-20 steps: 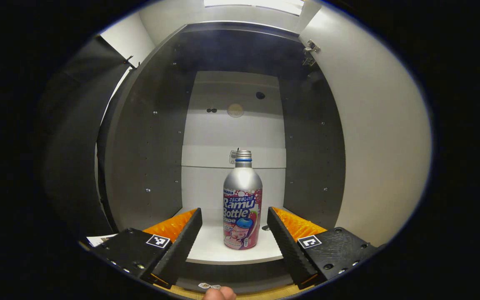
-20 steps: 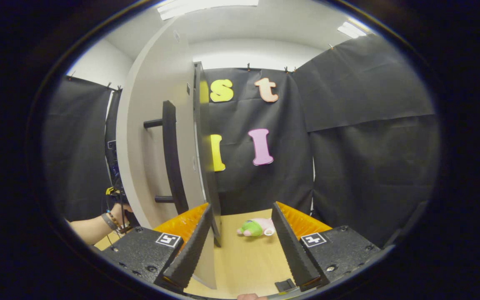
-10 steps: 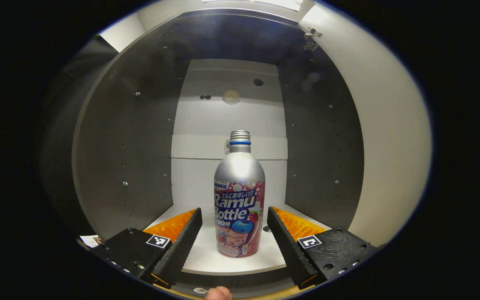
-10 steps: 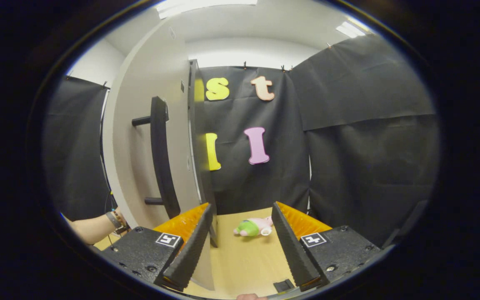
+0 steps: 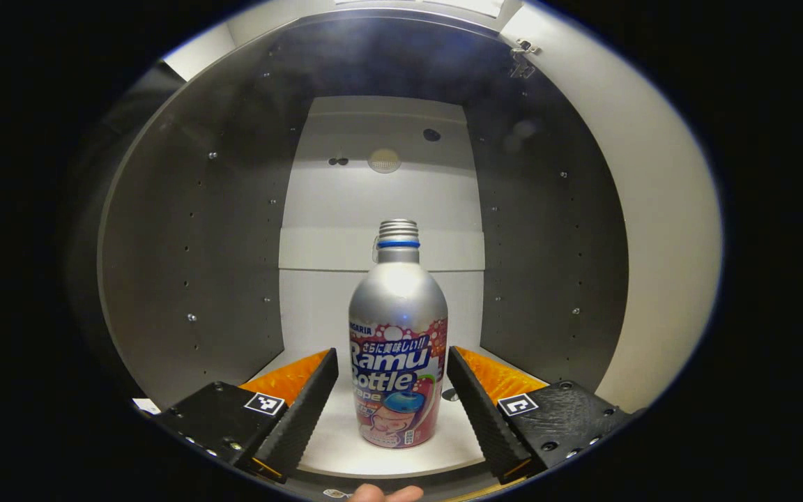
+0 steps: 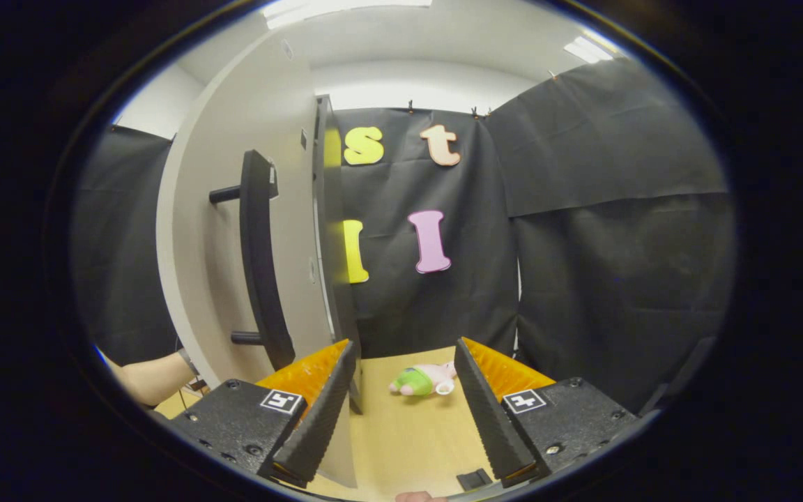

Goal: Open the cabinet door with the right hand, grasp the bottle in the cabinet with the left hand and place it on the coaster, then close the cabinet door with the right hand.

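Note:
A silver bottle (image 5: 396, 335) with a pink and blue label stands upright on the white floor of the open cabinet (image 5: 199, 230). My left gripper (image 5: 392, 380) is open inside the cabinet mouth, its fingers on either side of the bottle's lower half without touching it. In the right gripper view the cabinet door (image 6: 234, 230) stands swung open at the left, edge on, with its dark bar handle (image 6: 256, 258) facing me. My right gripper (image 6: 405, 380) is open just right of the door edge, holding nothing.
A small pink and green plush toy (image 6: 421, 378) lies on the wooden table (image 6: 408, 439) beyond my right gripper. A person's forearm (image 6: 147, 376) reaches in behind the door at the lower left. The inner face of the cabinet door (image 5: 652, 230) curves along the right of the left gripper view.
My left gripper has moved forward into the cabinet, so the bottle now stands between its fingers. My right gripper has shifted slightly, and the door and handle sit further left in its view.

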{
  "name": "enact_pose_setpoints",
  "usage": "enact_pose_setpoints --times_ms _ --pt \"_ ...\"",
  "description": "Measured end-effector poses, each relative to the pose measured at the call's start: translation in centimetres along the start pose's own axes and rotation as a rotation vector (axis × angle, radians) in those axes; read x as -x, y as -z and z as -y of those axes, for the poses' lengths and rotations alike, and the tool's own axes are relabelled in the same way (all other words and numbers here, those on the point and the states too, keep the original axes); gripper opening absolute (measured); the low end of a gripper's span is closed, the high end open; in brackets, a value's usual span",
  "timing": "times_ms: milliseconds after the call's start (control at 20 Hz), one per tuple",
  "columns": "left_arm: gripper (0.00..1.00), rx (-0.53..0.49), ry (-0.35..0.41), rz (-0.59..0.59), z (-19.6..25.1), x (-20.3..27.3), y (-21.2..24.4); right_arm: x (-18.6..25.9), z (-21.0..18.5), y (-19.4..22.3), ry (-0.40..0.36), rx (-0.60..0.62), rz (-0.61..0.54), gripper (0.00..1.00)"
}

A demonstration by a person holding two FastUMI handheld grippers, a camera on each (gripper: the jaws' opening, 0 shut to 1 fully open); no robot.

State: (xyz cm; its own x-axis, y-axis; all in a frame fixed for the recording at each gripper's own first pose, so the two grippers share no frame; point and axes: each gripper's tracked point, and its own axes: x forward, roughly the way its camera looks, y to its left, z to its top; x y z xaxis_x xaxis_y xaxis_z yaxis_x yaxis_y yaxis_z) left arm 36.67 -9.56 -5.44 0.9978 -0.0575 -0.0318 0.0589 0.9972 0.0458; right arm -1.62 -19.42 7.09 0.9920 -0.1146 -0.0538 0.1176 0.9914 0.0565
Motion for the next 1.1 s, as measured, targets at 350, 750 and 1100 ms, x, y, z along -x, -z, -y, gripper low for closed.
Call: enact_pose_setpoints --times_ms 350,750,1100 --pt "0.88 -0.003 -0.006 -0.006 0.1 0.2 -0.4 -0.1 0.0 0.1 0.003 -0.013 -0.002 0.9" --pt "0.77 0.035 0.012 0.032 -1.1 4.2 -2.8 0.0 -0.3 -0.2 -0.016 -0.008 0.016 0.9" --pt "0.77 0.02 0.018 0.081 -3.7 13.9 -3.1 0.3 -1.0 -0.5 -0.05 -0.009 0.035 0.9"
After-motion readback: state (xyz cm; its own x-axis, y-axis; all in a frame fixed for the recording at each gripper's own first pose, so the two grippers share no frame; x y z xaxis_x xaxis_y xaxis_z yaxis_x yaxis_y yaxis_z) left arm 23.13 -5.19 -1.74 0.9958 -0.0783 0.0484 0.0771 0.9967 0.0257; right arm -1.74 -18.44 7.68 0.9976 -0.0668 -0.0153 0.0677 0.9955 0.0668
